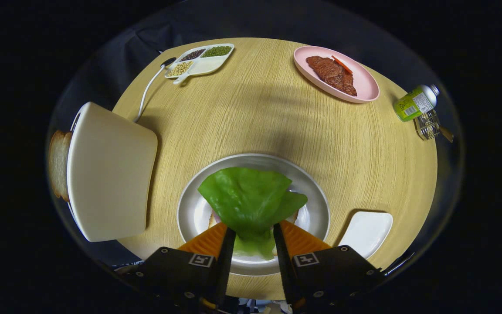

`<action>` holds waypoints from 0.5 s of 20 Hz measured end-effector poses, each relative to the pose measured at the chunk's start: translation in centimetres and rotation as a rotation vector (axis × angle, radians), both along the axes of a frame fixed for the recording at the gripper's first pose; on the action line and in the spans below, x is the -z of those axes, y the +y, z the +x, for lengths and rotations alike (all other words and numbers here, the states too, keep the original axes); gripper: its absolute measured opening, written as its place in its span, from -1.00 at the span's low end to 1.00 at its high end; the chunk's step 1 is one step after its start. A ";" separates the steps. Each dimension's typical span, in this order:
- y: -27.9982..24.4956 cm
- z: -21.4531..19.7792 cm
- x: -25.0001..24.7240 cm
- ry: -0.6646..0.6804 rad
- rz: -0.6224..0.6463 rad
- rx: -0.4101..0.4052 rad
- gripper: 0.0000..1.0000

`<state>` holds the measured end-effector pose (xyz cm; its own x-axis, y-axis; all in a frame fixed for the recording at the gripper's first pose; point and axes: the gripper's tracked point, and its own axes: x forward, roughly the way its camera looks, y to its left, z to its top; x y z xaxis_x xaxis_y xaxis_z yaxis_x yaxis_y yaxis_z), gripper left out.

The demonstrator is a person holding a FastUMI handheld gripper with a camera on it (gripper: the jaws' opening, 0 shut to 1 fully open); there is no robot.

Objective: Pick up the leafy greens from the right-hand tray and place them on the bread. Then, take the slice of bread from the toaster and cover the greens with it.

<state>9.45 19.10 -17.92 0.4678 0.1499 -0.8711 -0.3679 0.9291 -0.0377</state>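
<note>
Hanging over the grey plate (316, 205), the gripper (253, 237) has its two orange fingers (207, 240) parted a little way, with the stalk end of the leafy greens (249, 200) lying in the gap between them. Whether the pads actually press on the leaf I cannot tell; the fingers stand close on either side of it. The broad part of the leaf spreads out just ahead of the fingertips, draped over the bread (212, 219), of which only pale corners peek out beside each finger.

Off to the left of the fingers stands the white toaster (109, 174), close by the plate, with a slice of bread (58, 163) sticking out on its far side and a white cord running away from it. Just right of the right finger lies a small white tray (366, 231). Well beyond the fingers, across the wooden table (268, 113), sit a divided dish of beans and seeds (198, 60) on the left and a pink plate (364, 85) with a slab of meat (331, 74) on the right. Farther right a green bottle (414, 103) lies beside a small wire holder (427, 125).
</note>
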 end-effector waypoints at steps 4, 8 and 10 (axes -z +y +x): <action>0.0 0.2 -0.9 -0.034 0.018 0.012 0.56; -0.4 -0.1 -2.2 -0.060 0.034 0.025 0.98; -0.7 -0.3 -3.0 -0.079 0.040 0.032 0.98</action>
<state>9.11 18.37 -14.91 0.5395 0.1677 -0.8251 -0.3357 0.9416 -0.0280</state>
